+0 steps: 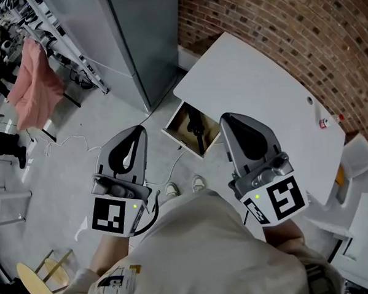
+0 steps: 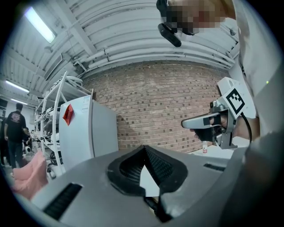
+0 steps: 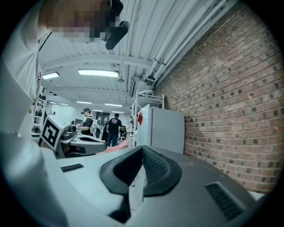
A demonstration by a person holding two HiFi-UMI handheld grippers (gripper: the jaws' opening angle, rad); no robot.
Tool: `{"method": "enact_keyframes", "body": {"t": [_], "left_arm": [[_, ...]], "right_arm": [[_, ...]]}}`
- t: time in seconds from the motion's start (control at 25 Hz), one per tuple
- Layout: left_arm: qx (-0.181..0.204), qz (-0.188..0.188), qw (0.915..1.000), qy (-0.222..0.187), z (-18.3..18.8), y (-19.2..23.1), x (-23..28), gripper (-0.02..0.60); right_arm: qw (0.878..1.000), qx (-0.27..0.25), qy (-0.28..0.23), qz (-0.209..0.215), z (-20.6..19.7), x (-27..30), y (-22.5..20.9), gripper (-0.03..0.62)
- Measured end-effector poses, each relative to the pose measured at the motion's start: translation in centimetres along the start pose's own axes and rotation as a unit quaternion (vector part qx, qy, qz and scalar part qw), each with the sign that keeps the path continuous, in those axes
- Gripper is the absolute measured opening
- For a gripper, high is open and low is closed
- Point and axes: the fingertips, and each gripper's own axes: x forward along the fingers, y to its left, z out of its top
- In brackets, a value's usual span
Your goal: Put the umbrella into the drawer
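- My left tongs are clenched on nothing, tips together, held level over the floor.
- My right tongs are clenched and empty too, beside the white table.
- The drawer stands pulled out at the table's edge, and my right tongs cover one corner of it.
- A dark umbrella lies inside, its ends too shadowed to make out.
- The tongs' own cameras face the brick wall, so the drawer is outside their view.

White table (its drawer open) bears one small bottle.
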Motion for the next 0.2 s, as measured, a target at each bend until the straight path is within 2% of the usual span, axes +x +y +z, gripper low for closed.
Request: {"method": "enact_keyframes", "body": {"t": [0.2], "left_arm": [[0.001, 0.002, 1.0, -0.008, 0.61, 0.06, -0.16, 0.007]], "right_arm": [[1.0, 0.003, 0.0, 0.001, 0.24, -0.15, 0.06, 0.008]]}}
